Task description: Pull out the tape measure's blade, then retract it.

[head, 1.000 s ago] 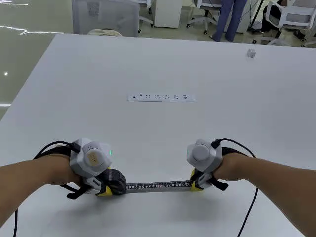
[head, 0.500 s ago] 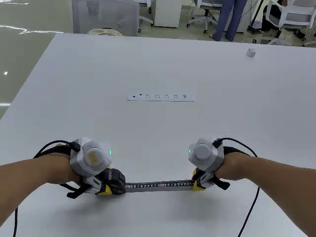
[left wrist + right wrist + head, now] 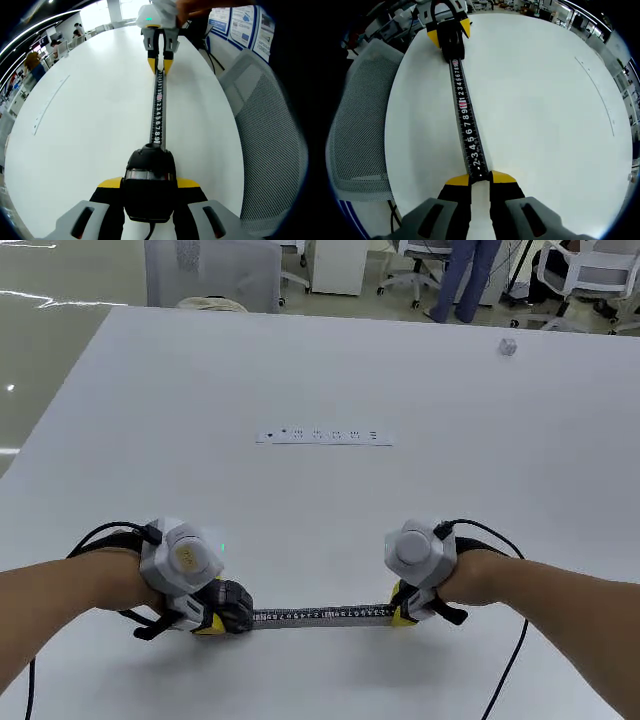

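Observation:
A black tape measure case (image 3: 150,182) sits between the yellow-tipped fingers of my left gripper (image 3: 150,184), which is shut on it; in the head view the case (image 3: 230,605) lies near the table's front left. Its numbered blade (image 3: 320,616) runs flat along the white table to my right gripper (image 3: 402,616). In the right gripper view the blade (image 3: 466,125) ends between the fingertips of that gripper (image 3: 480,177), which is shut on the blade's tip. The left gripper view shows the blade (image 3: 158,107) reaching away to the right gripper (image 3: 160,64).
A white power strip (image 3: 322,436) lies mid-table, well beyond the grippers. A small white cube (image 3: 508,346) rests at the far right. Black cables (image 3: 500,540) trail from both grippers. Office chairs and a standing person (image 3: 465,275) are past the table's far edge; a mesh chair (image 3: 360,130) is close by.
My right gripper has drifted slightly to the right with the blade's tip, so the blade is drawn out a little more. The left gripper and case stay put.

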`<act>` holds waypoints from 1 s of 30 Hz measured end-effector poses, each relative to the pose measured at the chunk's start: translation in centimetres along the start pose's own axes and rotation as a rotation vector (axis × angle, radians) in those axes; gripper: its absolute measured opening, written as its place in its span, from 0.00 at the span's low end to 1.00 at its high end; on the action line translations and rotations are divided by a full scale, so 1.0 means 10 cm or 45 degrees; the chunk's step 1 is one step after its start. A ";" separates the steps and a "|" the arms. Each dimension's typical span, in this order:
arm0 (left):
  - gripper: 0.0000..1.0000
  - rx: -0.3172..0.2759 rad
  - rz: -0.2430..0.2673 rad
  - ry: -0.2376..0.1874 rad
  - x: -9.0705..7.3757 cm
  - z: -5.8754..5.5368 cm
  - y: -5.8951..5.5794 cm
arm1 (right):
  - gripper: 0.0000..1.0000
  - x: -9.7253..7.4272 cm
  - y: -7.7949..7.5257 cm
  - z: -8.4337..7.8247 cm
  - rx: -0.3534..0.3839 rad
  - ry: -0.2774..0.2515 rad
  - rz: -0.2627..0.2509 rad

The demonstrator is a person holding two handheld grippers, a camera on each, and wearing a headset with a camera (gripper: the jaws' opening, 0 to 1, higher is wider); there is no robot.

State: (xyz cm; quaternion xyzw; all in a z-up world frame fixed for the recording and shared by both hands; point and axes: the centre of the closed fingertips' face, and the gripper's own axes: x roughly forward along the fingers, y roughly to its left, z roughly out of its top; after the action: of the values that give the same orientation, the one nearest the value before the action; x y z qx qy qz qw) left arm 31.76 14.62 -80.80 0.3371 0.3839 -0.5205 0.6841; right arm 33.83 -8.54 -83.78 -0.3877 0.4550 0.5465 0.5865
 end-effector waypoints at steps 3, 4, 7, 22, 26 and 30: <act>0.34 -0.001 0.003 -0.001 0.00 0.00 0.00 | 0.12 -0.01 0.00 -0.01 0.006 0.000 -0.001; 0.34 -0.001 0.003 -0.001 0.00 0.00 0.00 | 0.12 -0.01 0.00 -0.01 0.006 0.001 -0.001; 0.34 0.000 0.002 0.001 0.00 -0.01 0.00 | 0.12 -0.01 0.00 -0.03 0.008 0.003 -0.001; 0.34 0.001 0.005 0.001 0.00 -0.01 0.00 | 0.12 -0.03 -0.02 -0.09 0.016 0.011 -0.001; 0.34 0.001 0.005 0.001 0.01 -0.01 0.00 | 0.12 -0.04 -0.01 -0.11 0.022 0.011 -0.002; 0.34 0.001 0.004 0.001 0.01 0.00 0.00 | 0.12 -0.05 -0.01 -0.14 0.023 0.014 -0.004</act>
State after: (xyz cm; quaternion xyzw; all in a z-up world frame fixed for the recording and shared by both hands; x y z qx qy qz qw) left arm 31.77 14.62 -80.87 0.3382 0.3835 -0.5193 0.6847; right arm 33.80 -9.97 -83.72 -0.3861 0.4625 0.5394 0.5883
